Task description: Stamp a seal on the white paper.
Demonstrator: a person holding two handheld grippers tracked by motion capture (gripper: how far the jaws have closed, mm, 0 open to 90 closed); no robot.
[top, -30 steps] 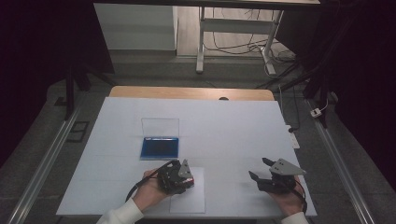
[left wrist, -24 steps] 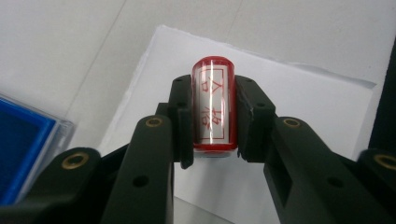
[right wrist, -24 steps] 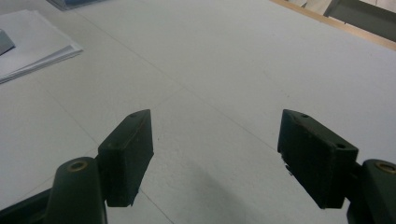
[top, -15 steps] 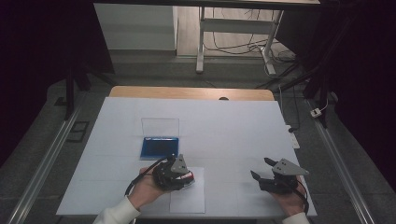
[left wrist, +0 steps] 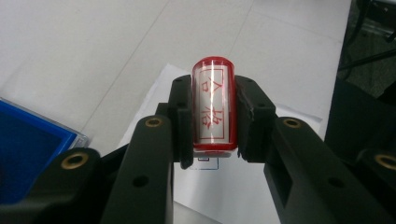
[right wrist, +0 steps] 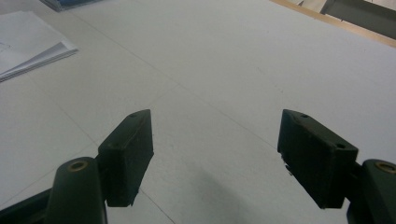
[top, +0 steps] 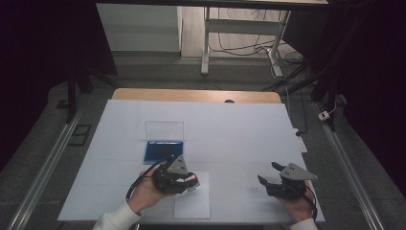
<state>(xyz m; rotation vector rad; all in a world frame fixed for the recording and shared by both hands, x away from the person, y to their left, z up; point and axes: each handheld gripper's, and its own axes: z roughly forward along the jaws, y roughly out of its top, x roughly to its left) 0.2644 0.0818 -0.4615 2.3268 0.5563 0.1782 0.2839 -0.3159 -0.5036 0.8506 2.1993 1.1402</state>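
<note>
Near the table's front edge, the left gripper (top: 189, 179) clamps a red-and-white stamp (left wrist: 214, 105) between its jaws, red characters on the stamp's face turned toward the camera, over a sheet of paper (top: 192, 205) on the white table (top: 230, 129). Just behind it sits a blue ink pad (top: 163, 150) with its clear lid (top: 164, 129) raised. Well apart at the front right, the right gripper (right wrist: 215, 154) hovers low over bare table with its jaws spread wide, holding nothing.
</note>
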